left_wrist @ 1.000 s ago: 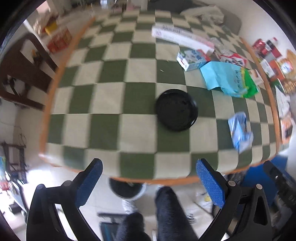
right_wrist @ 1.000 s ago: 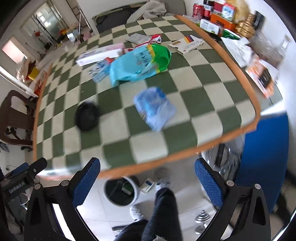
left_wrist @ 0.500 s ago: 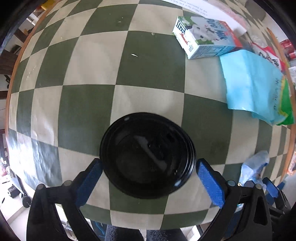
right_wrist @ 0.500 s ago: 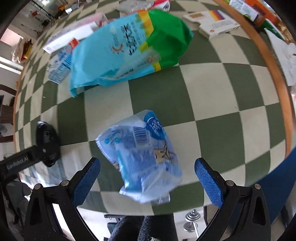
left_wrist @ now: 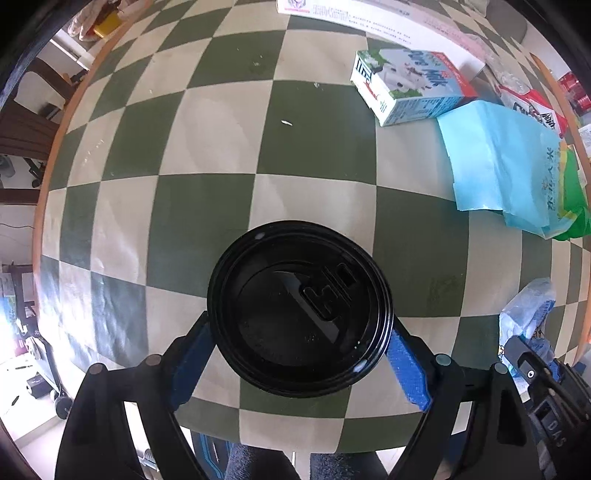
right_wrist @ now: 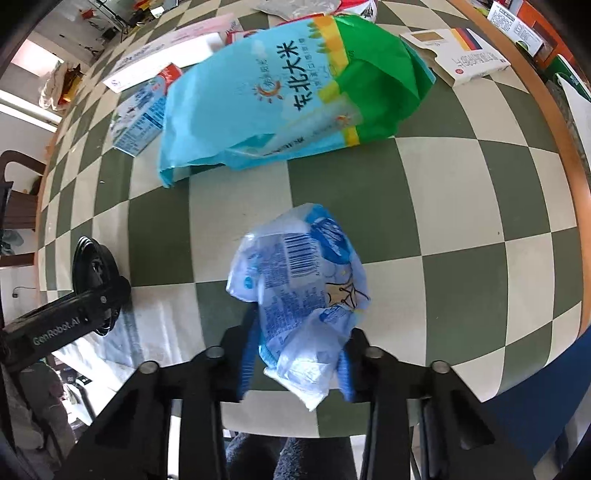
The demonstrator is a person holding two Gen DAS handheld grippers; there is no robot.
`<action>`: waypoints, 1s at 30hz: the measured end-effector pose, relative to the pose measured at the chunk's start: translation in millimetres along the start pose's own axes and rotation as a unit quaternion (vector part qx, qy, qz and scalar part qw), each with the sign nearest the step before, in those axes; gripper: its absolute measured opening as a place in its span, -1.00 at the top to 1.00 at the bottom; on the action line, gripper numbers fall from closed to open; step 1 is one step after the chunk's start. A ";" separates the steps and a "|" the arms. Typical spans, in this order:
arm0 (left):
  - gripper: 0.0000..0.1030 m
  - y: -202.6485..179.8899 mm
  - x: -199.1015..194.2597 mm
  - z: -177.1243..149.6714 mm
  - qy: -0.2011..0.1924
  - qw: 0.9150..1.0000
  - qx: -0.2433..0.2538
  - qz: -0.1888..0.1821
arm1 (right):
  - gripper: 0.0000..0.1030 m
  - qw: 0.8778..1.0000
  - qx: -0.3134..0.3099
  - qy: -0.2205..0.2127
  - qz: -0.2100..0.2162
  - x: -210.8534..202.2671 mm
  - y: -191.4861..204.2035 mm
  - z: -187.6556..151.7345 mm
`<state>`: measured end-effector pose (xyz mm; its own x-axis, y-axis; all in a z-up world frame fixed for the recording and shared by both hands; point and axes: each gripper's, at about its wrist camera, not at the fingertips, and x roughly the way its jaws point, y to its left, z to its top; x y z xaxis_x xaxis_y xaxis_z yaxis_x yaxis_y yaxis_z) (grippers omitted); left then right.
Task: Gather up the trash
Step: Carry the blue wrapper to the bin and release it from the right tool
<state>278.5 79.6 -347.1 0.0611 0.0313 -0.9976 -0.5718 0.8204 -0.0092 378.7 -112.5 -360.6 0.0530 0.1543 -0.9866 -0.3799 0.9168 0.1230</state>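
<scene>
- Trash item one, a round black plastic cup lid (left_wrist: 299, 314), lies flat on the green-and-cream checkered surface (left_wrist: 207, 140) near its front edge.
- Left gripper (left_wrist: 299, 354): jaws closed against the lid's rim, one blue pad on each side, pinching it.
- Trash item two, a crumpled blue-and-white plastic wrapper with a barcode (right_wrist: 299, 291), sits near the front edge of the surface, toward the right corner.
- Right gripper (right_wrist: 295, 363): jaws drawn in on the wrapper's lower end, blue pads pressing it from both sides.
- In the right wrist view the lid (right_wrist: 92, 273) appears at the left, partly hidden by the black body of the left gripper; in the left wrist view the wrapper (left_wrist: 528, 310) shows at the far right.
- Large light-blue and green plastic rice bag (right_wrist: 291, 96) lies flat behind the wrapper, toward the middle of the surface.
- White-and-blue milk carton (left_wrist: 406, 86) lies on its side just left of the rice bag, touching its edge.
- Long white flat box (left_wrist: 354, 16) lies behind the carton, near the back edge.
- White cardboard box with a coloured stripe (right_wrist: 458, 55) rests near the right edge, beside the bag's green end.
</scene>
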 end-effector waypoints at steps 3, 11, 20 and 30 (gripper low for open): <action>-0.68 5.2 -14.9 -6.1 -0.012 1.000 -0.001 -0.002 | 0.44 1.000 0.012 -0.002 0.024 -6.3 -1.8 -0.6; -0.68 18.6 -59.7 -31.7 -0.064 0.998 -0.002 -0.015 | 0.47 0.998 0.019 -0.026 0.048 -33.7 -7.6 -6.8; -0.68 58.0 -115.6 -75.1 -0.139 0.989 0.001 -0.039 | 0.48 0.994 0.021 -0.077 0.075 -88.9 13.8 -44.2; -0.68 110.8 -130.9 -140.4 -0.174 0.981 0.035 -0.076 | 0.49 0.987 0.033 -0.120 0.103 -124.4 77.7 -145.1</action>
<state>92.2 86.2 -227.1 0.4243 0.0886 -0.9012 -0.4769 0.8679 -0.1393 208.5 -113.9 -243.9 0.2006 0.4154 -0.8873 -0.3448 0.8777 0.3329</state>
